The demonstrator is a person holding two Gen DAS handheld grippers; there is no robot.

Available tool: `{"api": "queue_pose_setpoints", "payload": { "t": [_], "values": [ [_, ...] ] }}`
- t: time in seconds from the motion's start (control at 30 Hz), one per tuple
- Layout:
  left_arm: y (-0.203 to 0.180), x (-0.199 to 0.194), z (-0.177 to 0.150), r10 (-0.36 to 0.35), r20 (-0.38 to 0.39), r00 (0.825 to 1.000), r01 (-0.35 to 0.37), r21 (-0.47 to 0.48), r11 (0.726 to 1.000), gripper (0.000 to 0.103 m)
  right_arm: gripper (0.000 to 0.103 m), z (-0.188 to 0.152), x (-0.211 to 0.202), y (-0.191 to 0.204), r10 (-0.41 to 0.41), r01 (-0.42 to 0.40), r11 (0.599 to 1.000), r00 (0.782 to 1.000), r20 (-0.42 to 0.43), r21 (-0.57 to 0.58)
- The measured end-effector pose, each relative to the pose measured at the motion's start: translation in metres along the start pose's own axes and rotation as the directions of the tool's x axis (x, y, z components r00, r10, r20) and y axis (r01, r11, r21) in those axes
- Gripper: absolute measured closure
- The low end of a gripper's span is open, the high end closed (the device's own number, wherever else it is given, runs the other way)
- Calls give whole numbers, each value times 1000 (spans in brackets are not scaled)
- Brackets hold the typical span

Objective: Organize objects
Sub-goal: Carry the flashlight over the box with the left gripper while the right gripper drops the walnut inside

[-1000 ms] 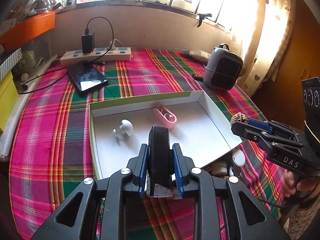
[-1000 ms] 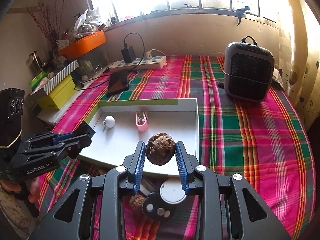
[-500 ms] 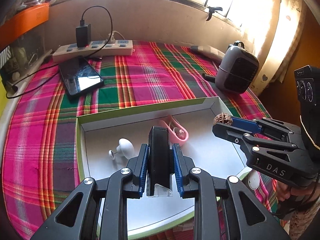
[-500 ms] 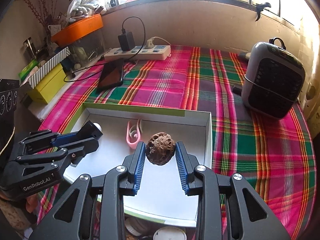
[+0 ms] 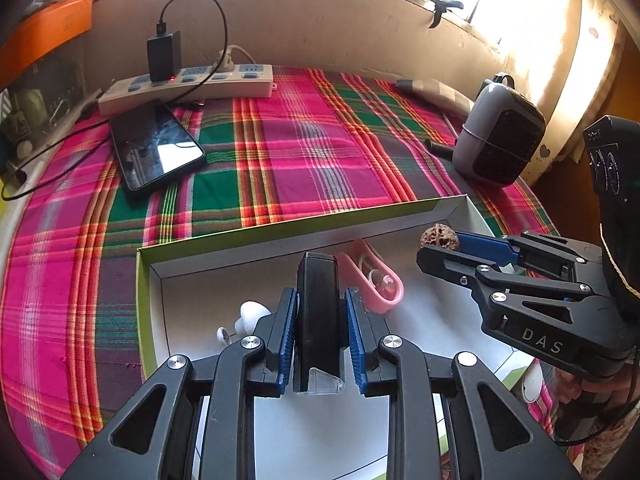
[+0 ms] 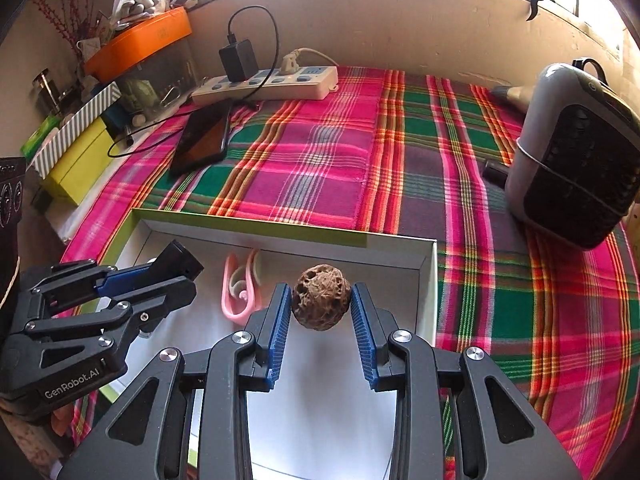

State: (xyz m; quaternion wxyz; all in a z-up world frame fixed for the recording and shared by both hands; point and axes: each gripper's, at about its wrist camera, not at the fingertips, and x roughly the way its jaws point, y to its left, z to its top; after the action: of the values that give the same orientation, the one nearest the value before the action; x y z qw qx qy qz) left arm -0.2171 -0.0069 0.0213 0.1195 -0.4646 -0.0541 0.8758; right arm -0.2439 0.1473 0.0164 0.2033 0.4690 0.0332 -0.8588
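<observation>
Left gripper (image 5: 320, 320) clamped on a black oblong device (image 5: 319, 312), over the white tray (image 5: 304, 236), pink clip (image 5: 376, 284) just ahead. Right gripper (image 6: 320, 312) pinching a walnut (image 6: 321, 297) above the same tray. Placing step, likely; next: lower, then release clear of the clip.

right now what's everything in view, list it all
tray: 1, white with green rim, front of table
pink clip: 1, pink, in tray
white knob: 1, white, in tray, left of the clip
walnut: 1, brown, between the right gripper's pads
black case: 1, black, between the left gripper's pads
phone: 1, black, on cloth, back left
power strip: 1, white, by the wall, charger plugged in
heater: 1, grey and black, right side
tablecloth: 1, pink and green plaid
orange box: 1, orange, left shelf
left gripper: black, blue pads
right gripper: black, blue pads
</observation>
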Motion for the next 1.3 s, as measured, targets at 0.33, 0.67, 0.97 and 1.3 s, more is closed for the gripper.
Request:
{"api": "queue_pose_setpoints", "payload": {
  "t": [0.33,0.67,0.97,1.3],
  "values": [
    [1,11,2,13,-27,1000,-12,5,1000,81,70,2,13,-2,-3,3,1000,1000,-27,5],
    [2,14,4,7,-28,1000,-7,-1,1000,81,70,2,15,-2,-7,7,1000,1000,-17,-9],
    [3,16,6,14,-32,999,-15,-5,1000,80,70,3,13,-3,-3,3,1000,1000,-14,1],
    [-1,6,1,7,-10,1000,-7,0,1000,72,54,1,5,-2,1,-1,1000,1000,6,21]
  ]
}}
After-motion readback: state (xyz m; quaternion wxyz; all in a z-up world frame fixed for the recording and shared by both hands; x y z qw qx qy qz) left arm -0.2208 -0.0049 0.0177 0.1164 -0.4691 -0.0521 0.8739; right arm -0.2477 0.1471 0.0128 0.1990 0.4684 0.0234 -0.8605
